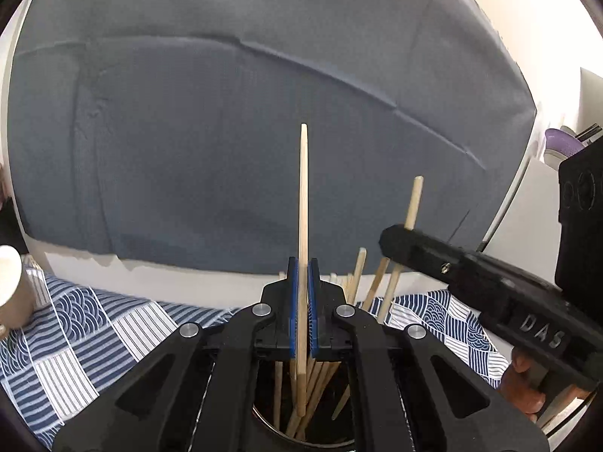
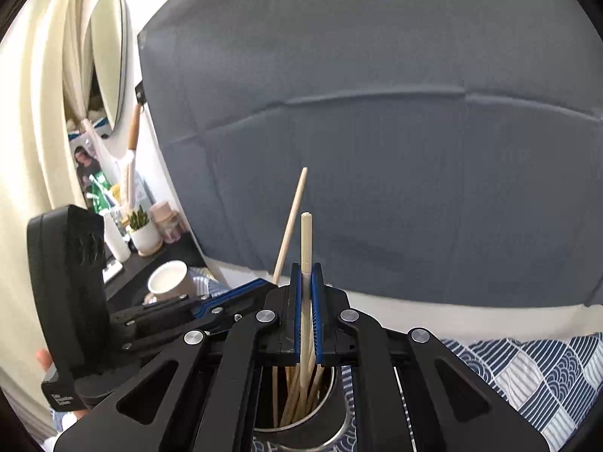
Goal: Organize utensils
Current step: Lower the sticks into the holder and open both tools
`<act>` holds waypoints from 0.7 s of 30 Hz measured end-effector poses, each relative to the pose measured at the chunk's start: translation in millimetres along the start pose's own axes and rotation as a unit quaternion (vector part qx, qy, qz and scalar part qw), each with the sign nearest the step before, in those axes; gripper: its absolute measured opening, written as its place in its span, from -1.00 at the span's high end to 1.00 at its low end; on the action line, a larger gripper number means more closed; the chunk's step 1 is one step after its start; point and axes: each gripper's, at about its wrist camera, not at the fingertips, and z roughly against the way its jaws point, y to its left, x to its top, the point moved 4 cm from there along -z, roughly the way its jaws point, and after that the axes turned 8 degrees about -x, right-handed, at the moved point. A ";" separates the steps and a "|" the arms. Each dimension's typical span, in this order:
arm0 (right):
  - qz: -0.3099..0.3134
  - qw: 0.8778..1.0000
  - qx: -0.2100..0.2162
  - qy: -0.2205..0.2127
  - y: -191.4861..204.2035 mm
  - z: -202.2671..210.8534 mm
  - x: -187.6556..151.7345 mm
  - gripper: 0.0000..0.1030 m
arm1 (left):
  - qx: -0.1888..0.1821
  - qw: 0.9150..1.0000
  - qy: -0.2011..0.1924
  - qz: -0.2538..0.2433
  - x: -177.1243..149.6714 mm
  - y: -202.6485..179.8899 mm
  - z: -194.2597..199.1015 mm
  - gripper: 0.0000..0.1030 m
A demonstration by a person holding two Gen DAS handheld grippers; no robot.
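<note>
Each pair of tongs is clamped on one chopstick: the left tongs (image 1: 302, 275) hold the left chopstick (image 1: 303, 196), the right tongs (image 2: 307, 282) hold the right chopstick (image 2: 305, 241), both tips hanging in the metal holder (image 2: 337, 420) at 6 o'clock. The crowded sticks (image 1: 307, 388) inside could snag a tip and tilt it. A cup (image 2: 169, 282) stands at 9 o'clock on the patterned cloth (image 1: 94, 331), clear of the path.
</note>
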 end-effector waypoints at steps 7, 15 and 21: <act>0.006 0.999 0.000 0.035 0.0 -5.8 -17.6 0.91 | -0.001 1.000 0.022 0.002 -14.8 -6.7 2.4 0.90; -0.016 0.997 0.013 0.079 -6.5 -9.8 -33.9 0.91 | 0.014 0.998 0.058 -0.003 -32.4 -15.0 14.6 0.90; -0.023 0.993 0.029 0.108 -6.3 -12.9 -40.6 0.91 | 0.029 0.995 0.099 -0.006 -40.9 -18.2 18.0 0.90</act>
